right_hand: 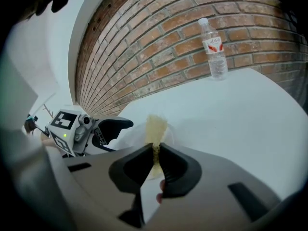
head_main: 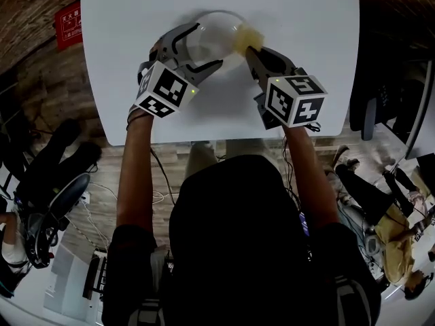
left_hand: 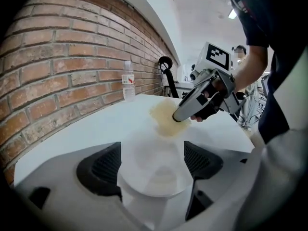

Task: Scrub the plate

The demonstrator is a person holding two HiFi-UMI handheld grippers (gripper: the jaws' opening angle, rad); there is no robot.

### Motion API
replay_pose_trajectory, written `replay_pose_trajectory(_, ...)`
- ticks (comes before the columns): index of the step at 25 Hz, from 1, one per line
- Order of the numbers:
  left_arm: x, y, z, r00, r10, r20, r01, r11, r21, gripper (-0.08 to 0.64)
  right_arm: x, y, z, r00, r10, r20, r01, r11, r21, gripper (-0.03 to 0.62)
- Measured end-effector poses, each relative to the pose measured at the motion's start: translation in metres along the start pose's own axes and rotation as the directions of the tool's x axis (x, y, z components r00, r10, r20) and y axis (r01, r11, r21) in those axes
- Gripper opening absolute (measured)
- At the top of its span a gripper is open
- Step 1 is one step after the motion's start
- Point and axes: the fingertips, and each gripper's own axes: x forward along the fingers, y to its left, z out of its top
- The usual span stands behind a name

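A white plate [head_main: 212, 34] lies on the white table [head_main: 309, 19], near its far middle. My left gripper [head_main: 207, 44] stands open, one finger on each side of the plate [left_hand: 153, 170], which lies flat between the dark pads [left_hand: 103, 170]. My right gripper [head_main: 250, 49] is shut on a yellow sponge [head_main: 246, 39], which rests on the plate's right rim. In the right gripper view the sponge [right_hand: 155, 126] sticks out past the closed jaws [right_hand: 155, 150]. The left gripper view shows the sponge [left_hand: 166, 118] at the plate's far edge, under the right gripper's tip.
A clear water bottle [right_hand: 214, 49] stands at the table's back by the brick wall [left_hand: 57, 66]. A black stand [left_hand: 168, 78] rises near the far corner. Around the table the floor holds chairs, cables and a red box [head_main: 68, 22].
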Motion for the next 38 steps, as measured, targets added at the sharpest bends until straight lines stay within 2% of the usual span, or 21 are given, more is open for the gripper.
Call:
replay_pose_trajectory(7, 0.009, -0.002, -0.007, 0.999, -0.029, -0.038, 0.030, 0.999, 0.027, 0.388, -0.001, -0.002, -0.002, 1.000, -0.005, -0.012, 0.005, 1.000, 0.008, 0.041)
replay_pose_trajectory(17, 0.017, -0.011, -0.014, 0.996, -0.079, -0.042, 0.078, 0.997, -0.015, 0.388, 0.002, -0.003, -0.005, 1.000, -0.008, -0.025, 0.008, 1.000, 0.016, 0.041)
replay_pose_trajectory(38, 0.018, -0.010, -0.016, 0.996, -0.080, -0.043, 0.080, 0.997, -0.017, 0.388, 0.005, -0.002, -0.006, 0.999, 0.005, -0.043, -0.005, 1.000, 0.005, 0.041)
